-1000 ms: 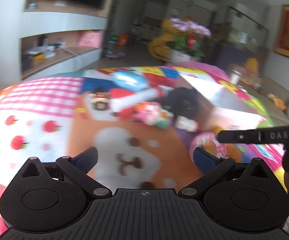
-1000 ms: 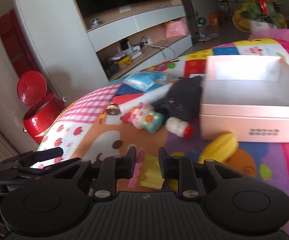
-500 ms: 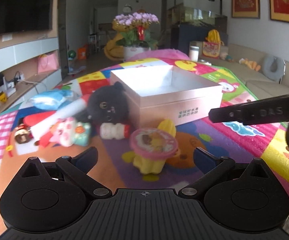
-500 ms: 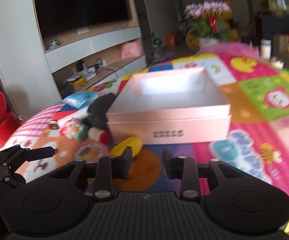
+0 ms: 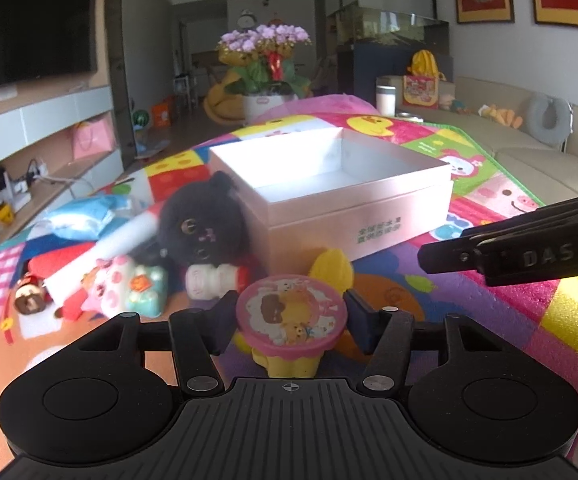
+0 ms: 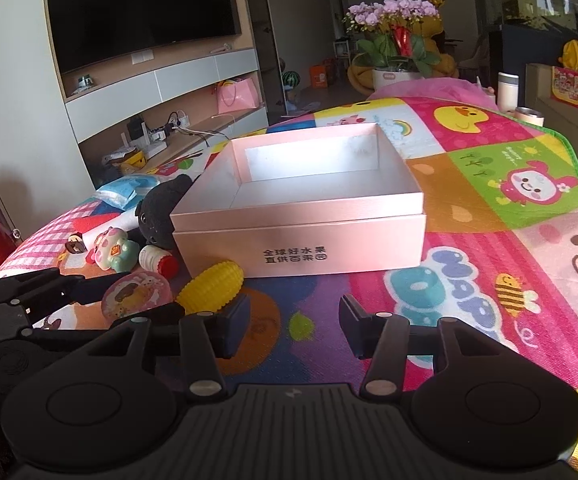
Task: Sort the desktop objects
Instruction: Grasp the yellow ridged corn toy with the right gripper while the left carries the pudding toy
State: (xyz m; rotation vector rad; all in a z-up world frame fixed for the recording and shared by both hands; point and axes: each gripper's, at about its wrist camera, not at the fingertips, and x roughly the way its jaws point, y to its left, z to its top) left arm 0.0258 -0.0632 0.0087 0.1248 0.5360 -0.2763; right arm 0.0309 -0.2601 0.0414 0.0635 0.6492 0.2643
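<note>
Closing around the pink-lidded cup (image 5: 291, 317), left hand-held gripper (image 5: 291, 322) apparently touches its rim.

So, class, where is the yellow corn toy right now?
In the right wrist view, the corn toy lies on the mat at lower left, just in front of the pink box, beside the pink-lidded cup.

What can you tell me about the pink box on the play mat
The pink box is square, shallow, open-topped, apparently cardboard, with a satiny pink outside and white inside. It looks empty. Dark printed characters mark its near wall. It sits flat on the colourful play mat. A black plush toy leans against its left side; a yellow corn toy lies just before it.
</note>
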